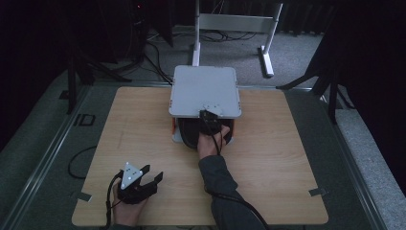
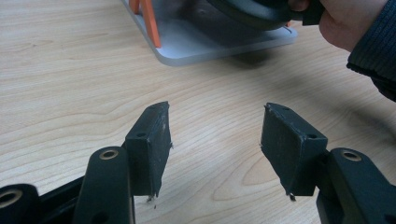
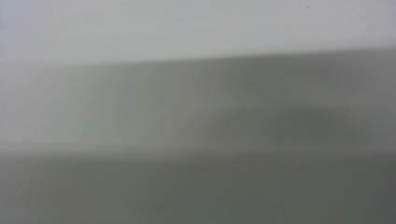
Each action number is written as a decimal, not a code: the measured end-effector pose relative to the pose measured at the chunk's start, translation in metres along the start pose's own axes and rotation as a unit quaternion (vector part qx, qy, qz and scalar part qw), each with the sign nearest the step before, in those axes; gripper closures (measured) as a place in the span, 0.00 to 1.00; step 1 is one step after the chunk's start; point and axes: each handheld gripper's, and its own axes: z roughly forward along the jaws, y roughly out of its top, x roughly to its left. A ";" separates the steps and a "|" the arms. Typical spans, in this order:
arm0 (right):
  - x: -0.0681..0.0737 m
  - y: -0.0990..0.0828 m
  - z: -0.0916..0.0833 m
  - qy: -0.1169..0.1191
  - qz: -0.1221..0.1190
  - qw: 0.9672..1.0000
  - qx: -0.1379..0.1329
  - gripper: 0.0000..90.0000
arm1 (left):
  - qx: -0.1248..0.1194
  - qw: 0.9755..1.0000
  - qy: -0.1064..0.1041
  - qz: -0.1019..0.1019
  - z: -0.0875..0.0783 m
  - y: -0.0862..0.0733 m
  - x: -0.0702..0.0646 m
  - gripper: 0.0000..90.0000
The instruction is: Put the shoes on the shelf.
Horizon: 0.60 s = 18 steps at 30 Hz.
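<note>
A grey two-level stand (image 1: 206,91) with orange posts (image 2: 150,21) sits at the table's far middle. A black round object (image 1: 190,132) lies on its lower plate (image 2: 205,44), under the top plate. My right gripper (image 1: 209,116) reaches in over that object, its jaws hidden beneath the top plate. The right gripper view is a blur of grey surfaces very close up. My left gripper (image 1: 152,173) rests low at the table's near left, open with nothing between its fingers (image 2: 152,140). In the left gripper view the right hand (image 2: 348,21) is at the black object's rim (image 2: 252,10).
The wooden tabletop (image 1: 273,158) has bare room on both sides of the stand. A black cable (image 1: 76,160) loops off the table's left edge. A white frame (image 1: 239,24) and cables stand on the floor behind.
</note>
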 end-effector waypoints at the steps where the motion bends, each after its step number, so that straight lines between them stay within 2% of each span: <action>1: 0.000 0.000 0.000 0.000 0.000 1.000 0.000 0.82 | 0.000 1.000 0.000 0.000 0.000 0.000 0.000 0.47; 18: 0.000 0.000 0.004 -0.003 -0.004 1.000 -0.003 0.82 | -0.001 1.000 0.001 -0.001 -0.001 0.000 0.000 0.47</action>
